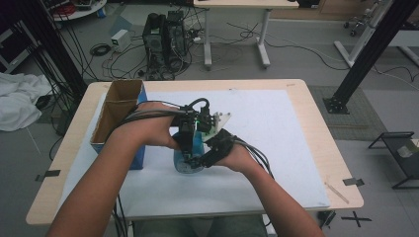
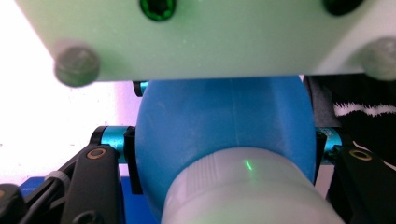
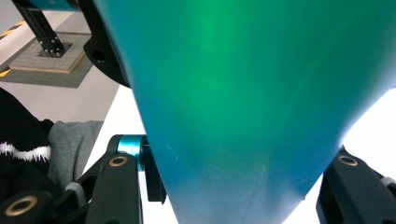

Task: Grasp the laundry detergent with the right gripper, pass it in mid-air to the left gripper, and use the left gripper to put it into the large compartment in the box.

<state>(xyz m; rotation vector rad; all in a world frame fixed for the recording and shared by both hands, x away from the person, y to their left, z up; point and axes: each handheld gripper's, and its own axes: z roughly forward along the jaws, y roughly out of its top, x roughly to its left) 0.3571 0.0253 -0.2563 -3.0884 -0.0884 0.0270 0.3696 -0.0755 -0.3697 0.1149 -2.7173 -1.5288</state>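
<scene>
A blue plastic bottle [image 1: 190, 159] stands on the white sheet in the middle of the table, between my two hands. My left gripper [image 1: 187, 150] comes down on it from the left and is shut on the bottle's rounded shoulder [image 2: 224, 121], just beyond its pale ribbed cap [image 2: 243, 191]. My right gripper [image 1: 200, 159] reaches in from the right and is shut on the bottle's body [image 3: 243, 93], with its black fingers [image 3: 116, 186] on either side. A pale bolted plate [image 2: 187, 42] hangs close over the bottle in the left gripper view.
An open cardboard box [image 1: 116, 111] with a blue side stands at the table's left. The white sheet [image 1: 276, 128] covers most of the wooden table [image 1: 321, 148]. Computer towers [image 1: 165, 42], cables and another desk lie on the floor beyond.
</scene>
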